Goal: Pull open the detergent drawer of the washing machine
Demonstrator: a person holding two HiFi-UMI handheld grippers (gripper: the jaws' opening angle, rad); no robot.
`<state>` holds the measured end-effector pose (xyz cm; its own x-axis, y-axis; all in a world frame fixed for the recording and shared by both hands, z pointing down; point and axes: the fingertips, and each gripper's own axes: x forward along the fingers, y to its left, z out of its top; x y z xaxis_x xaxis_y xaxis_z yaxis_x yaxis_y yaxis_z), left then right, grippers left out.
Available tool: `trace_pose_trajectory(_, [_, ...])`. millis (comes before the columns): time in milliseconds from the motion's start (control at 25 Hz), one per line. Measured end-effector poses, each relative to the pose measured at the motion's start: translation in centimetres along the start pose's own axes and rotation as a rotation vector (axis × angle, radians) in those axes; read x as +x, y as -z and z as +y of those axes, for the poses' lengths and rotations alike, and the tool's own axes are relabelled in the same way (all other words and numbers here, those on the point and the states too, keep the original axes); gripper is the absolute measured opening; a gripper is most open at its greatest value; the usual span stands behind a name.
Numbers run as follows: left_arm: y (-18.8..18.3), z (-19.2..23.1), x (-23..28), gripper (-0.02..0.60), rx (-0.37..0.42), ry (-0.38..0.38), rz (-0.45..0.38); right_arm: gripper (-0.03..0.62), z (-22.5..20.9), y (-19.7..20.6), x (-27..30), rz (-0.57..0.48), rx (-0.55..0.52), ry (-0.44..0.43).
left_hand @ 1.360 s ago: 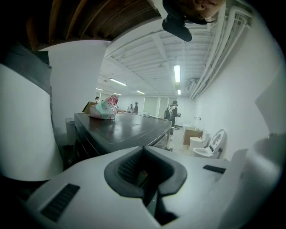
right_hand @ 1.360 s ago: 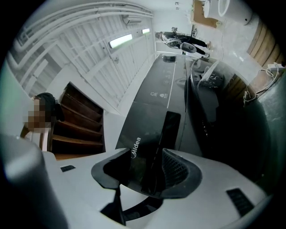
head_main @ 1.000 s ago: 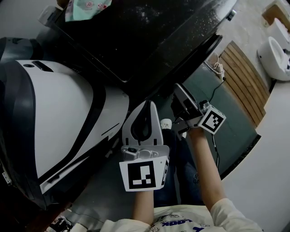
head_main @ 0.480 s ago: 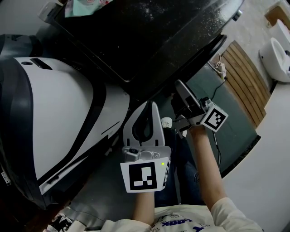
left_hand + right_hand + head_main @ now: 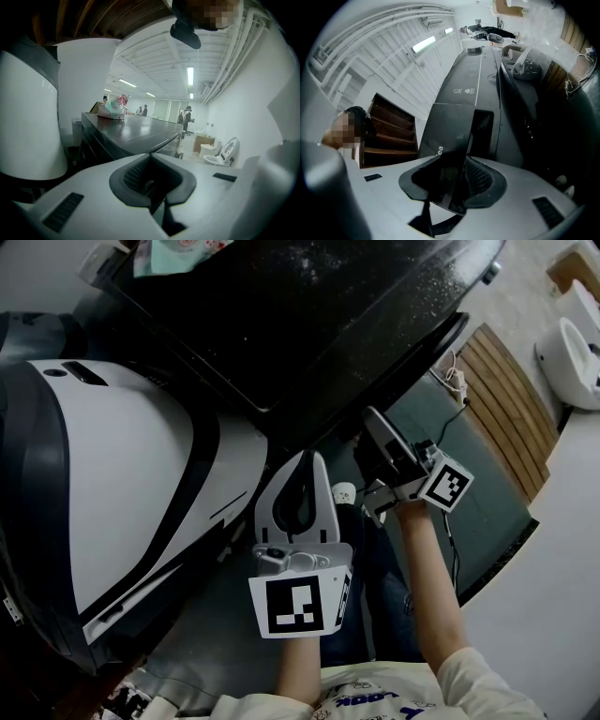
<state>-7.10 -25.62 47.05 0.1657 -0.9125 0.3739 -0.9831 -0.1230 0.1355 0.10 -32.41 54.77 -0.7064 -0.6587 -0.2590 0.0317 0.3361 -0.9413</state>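
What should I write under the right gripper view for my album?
Right gripper, its jaws having just been closing, grips the dark grey detergent drawer front of the grey washing machine.

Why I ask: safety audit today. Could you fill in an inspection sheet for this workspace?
Surface: washer top, dark, dusted with white specks.
Job's things: drawer, dark front, between the right gripper's jaws.
Clutter: patterned cloth on the washer's far corner.
Grippers: left gripper shut, empty, apart from the washer; right gripper's jaws have just been closing round the drawer, grip not confirmed.
Cables: white cord by the wooden slats.
Surroundings: white curved housing at left; toilet at far right.
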Motion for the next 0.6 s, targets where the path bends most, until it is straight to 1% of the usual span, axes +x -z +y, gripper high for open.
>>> trace_pose_trajectory(160, [-0.2, 0.2, -0.3, 0.014, -0.001, -0.007, -0.002, 0.152, 0.0, 0.0, -0.1, -0.014, 0.026, -0.005])
trace_pose_trajectory(320, [-0.4, 0.6, -0.8, 0.014, 0.002, -0.021, -0.007, 0.157, -0.1, 0.0, -0.2, -0.04, 0.03, 0.01])
trace_pose_trajectory(600, [-1.2, 0.6, -1.8, 0.014, -0.005, -0.021, -0.029, 0.131, 0.0, -0.1, -1.5, -0.071, 0.046, -0.001])
